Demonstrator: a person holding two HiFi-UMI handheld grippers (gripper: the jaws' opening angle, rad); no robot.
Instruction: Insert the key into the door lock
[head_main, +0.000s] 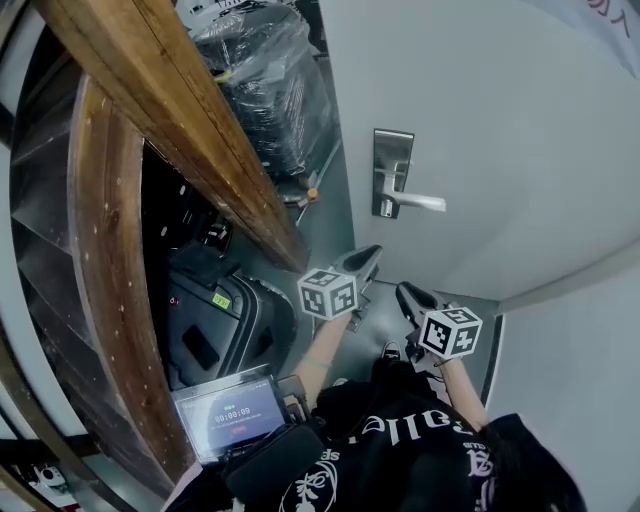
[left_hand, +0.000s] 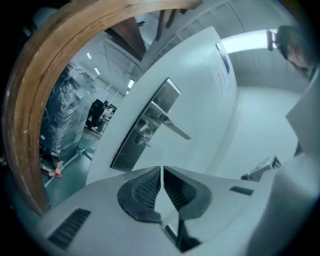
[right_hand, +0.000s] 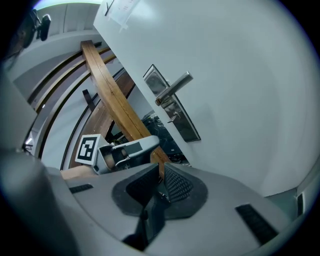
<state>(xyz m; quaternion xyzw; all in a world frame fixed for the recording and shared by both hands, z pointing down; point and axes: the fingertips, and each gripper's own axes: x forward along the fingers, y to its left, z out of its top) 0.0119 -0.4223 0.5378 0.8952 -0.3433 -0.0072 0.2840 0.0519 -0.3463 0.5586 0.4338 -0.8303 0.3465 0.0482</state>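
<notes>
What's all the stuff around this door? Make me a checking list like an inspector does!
Surface: white door, upright in front of the person.
Job's things: lock plate with lever handle; small stub under the lever, knob or key, cannot tell; no key plainly seen.
Clutter: plastic-wrapped stack; dark case; lit screen.
Grippers: left gripper jaws together, nothing between; right gripper jaws almost together, tiny shiny bit low between them, cannot tell what. Both apart from the lock.
Cables: nothing seen.
Surroundings: curved wooden frame left of the door.
</notes>
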